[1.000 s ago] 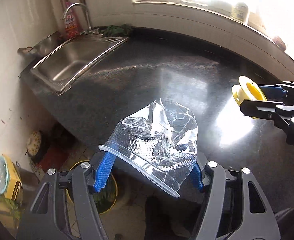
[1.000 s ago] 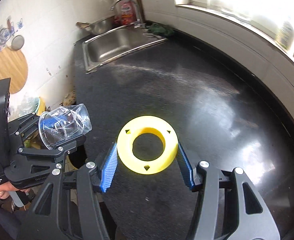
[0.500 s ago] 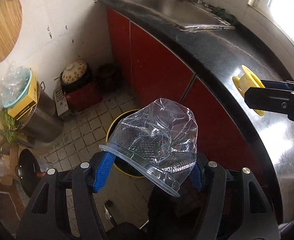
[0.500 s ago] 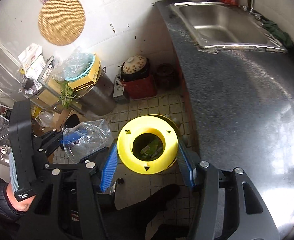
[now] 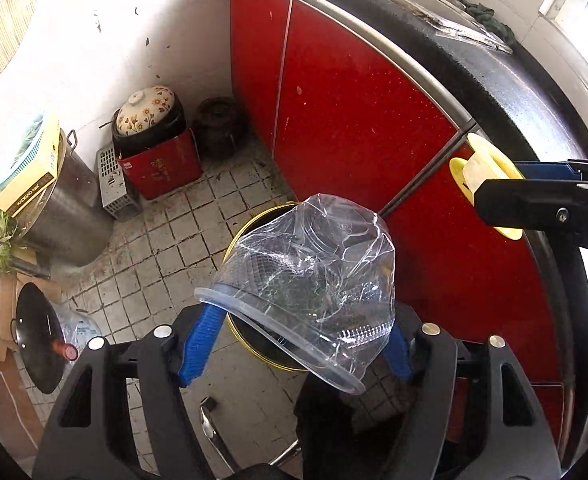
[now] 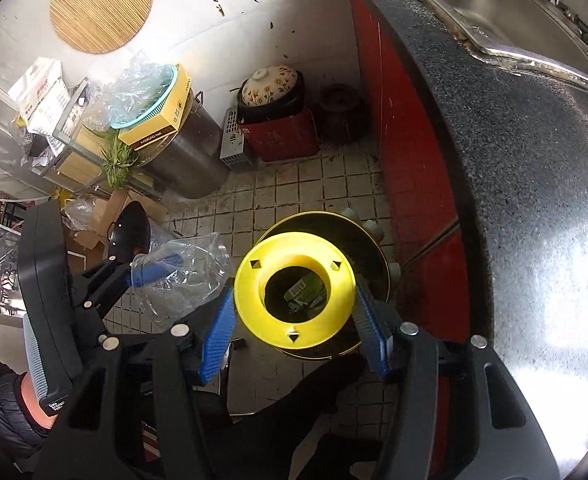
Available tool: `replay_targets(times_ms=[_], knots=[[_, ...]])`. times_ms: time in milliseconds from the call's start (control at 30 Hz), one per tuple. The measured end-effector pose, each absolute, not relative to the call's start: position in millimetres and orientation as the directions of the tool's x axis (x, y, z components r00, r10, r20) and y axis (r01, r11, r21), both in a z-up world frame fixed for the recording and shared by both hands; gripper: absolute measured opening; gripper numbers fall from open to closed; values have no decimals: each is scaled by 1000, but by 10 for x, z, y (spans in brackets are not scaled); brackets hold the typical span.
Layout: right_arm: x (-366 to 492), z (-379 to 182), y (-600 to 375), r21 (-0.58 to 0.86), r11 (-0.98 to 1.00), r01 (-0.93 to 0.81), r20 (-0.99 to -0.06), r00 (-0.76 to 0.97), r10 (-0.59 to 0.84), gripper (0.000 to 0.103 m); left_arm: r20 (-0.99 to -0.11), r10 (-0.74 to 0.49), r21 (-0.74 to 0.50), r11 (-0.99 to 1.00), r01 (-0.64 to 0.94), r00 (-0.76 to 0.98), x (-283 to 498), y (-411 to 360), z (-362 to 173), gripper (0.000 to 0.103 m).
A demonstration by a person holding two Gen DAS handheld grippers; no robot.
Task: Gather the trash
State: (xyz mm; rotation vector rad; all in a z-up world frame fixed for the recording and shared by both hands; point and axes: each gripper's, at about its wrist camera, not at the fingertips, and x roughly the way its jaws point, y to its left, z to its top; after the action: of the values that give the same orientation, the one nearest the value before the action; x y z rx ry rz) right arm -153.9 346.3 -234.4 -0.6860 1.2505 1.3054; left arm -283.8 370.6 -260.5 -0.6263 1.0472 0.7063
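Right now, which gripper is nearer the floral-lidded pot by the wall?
Left. The left gripper, with the crushed clear cup, sits on the floral-lidded pot side; the right gripper, with the yellow spool, is nearer the red cabinets.

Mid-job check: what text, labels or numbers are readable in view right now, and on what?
"Data": opens the white label on the handle of the left claw; the rest is too small. That claw's jaws are opening, with the clear cup between them.
Yellow box: brand print too blurred to trust.
White bags, red box, sticker in the bin: unreadable.
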Motion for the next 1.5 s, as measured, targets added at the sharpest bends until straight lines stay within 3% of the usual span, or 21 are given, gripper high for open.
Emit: replay_targets(times_ms=[33,167,367,567,700,800,933,1133,1300,1500], knots=[[-1530,-2361,3483,260,210,-942,-931,-186,315,70,-921,211,-129,626,-769,327,-2826,3719,-2627,75],[-1466,-2391,3503,253,217,-943,-935,-181,305,74,-925,210,-115,639,-760,317,-2774,3746,-2680,83],[-1314,-2242,3378,249,235,-940,-929,-163,331,79,-927,215,-100,647,-756,306,-2696,3730,-2607,83],[-1018,-1669,2806,192,305,-933,-902,-46,428,91,-906,276,-25,722,-691,321,-2356,3520,-2115,93],[-617,-1210,2000,129,456,-881,-871,119,477,96,-868,252,-23,840,-542,428,-1846,3070,-1649,96],[-318,-949,1201,82,614,-785,-851,265,453,96,-838,190,-35,917,-397,511,-1368,2623,-1330,96],[-86,-671,24,4,821,-571,-824,463,327,96,-829,14,-131,967,-218,559,-703,1975,-999,96],[-36,-405,-1513,27,979,-200,-797,587,142,96,-812,-114,-143,990,-5,573,69,883,-683,96],[-119,-355,-2250,68,998,1,-803,594,54,96,-832,-129,-87,991,102,540,380,192,-608,96],[-226,-364,-2632,84,994,69,-806,592,27,96,-835,-117,-40,988,152,537,417,-170,-531,96]])
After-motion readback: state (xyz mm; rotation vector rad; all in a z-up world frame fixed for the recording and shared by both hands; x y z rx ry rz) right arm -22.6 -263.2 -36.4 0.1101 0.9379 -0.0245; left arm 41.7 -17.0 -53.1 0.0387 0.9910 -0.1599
